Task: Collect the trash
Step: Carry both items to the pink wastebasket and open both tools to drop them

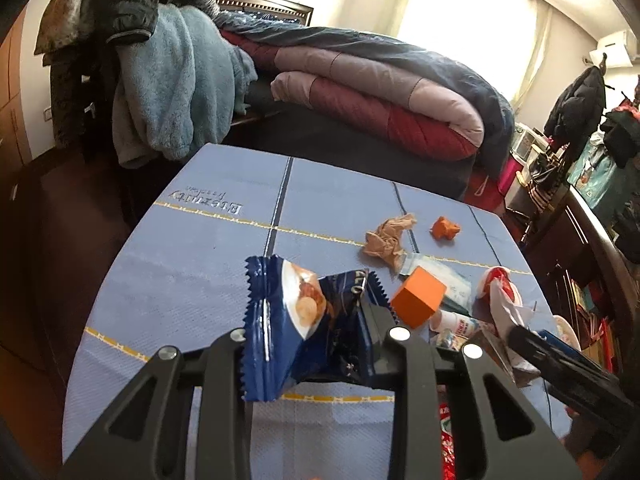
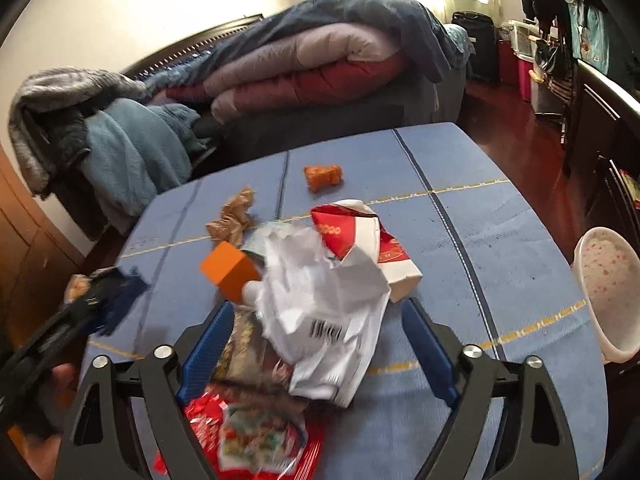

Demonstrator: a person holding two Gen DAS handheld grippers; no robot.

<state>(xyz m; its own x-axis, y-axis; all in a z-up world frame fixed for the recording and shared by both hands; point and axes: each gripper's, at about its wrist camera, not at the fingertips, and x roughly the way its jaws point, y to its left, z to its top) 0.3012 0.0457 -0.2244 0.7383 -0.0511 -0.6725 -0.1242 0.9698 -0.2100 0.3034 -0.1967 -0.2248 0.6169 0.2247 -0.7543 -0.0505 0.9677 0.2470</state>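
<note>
My left gripper (image 1: 308, 328) is shut on a blue snack wrapper (image 1: 296, 320) and holds it above the blue tablecloth (image 1: 200, 264). My right gripper (image 2: 316, 316) is open, its blue pads either side of crumpled white paper (image 2: 320, 300) that lies on a trash pile. The pile holds a red-and-white carton (image 2: 360, 240), an orange block (image 2: 230, 270) and a red wrapper (image 2: 248, 428). A crumpled brown paper (image 2: 234, 216) and an orange scrap (image 2: 323, 176) lie farther back. In the right wrist view the left gripper (image 2: 96, 304) shows at the left edge with the blue wrapper.
A white bowl (image 2: 600, 292) stands at the table's right edge. A bed with folded quilts (image 1: 380, 92) lies behind the table. Clothes hang on a chair (image 1: 160, 88) at the back left. Dark furniture (image 1: 580, 248) and bags stand to the right.
</note>
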